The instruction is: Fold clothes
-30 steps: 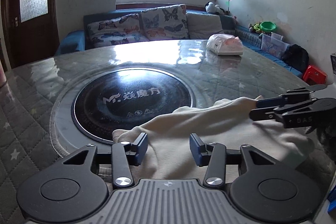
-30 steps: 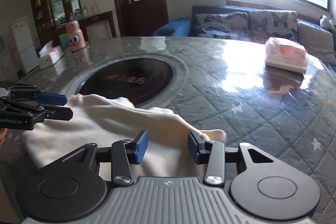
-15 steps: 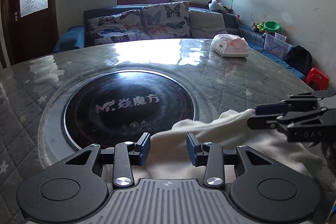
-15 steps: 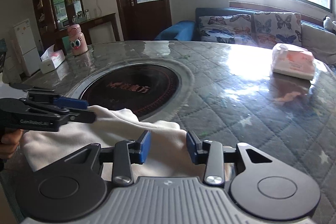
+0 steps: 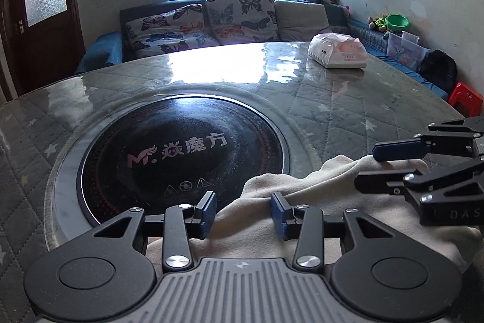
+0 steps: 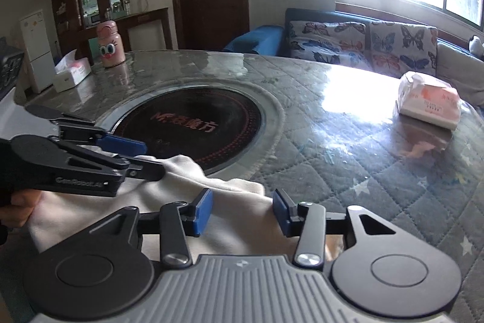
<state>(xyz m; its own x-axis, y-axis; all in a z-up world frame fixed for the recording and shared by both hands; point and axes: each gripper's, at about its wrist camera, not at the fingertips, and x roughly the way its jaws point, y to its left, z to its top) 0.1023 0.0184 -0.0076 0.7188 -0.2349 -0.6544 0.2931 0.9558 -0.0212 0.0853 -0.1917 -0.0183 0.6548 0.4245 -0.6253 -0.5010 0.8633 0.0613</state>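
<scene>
Grippers Part Over a Bundled Cream Garment

Cloth first: the cream garment lies bunched at the near edge of the bench, one lobe creeping onto the rim of the black cooktop disc set into the middle. And the left gripper is right over it, blue pads set apart with fabric showing in the gap but neither pad pressing on it, so nothing is held. Over to the right gripper, same story: its jaws have just been opening, cloth lies between and below them, and the pads stand clear of it. Each gripper shows side-on in the other's view, hovering just above the bundle, so they flank it from either side, likely to find two matching edges before the next fold. A hand is just visible at the frame edge behind the left tool. The garment sits close to the person, which keeps both reaches short. Further out, a tissue pack sits well apart near the far rim, with a pink bottle and a tissue box off to the other side, all clear of the folding space.
</scene>
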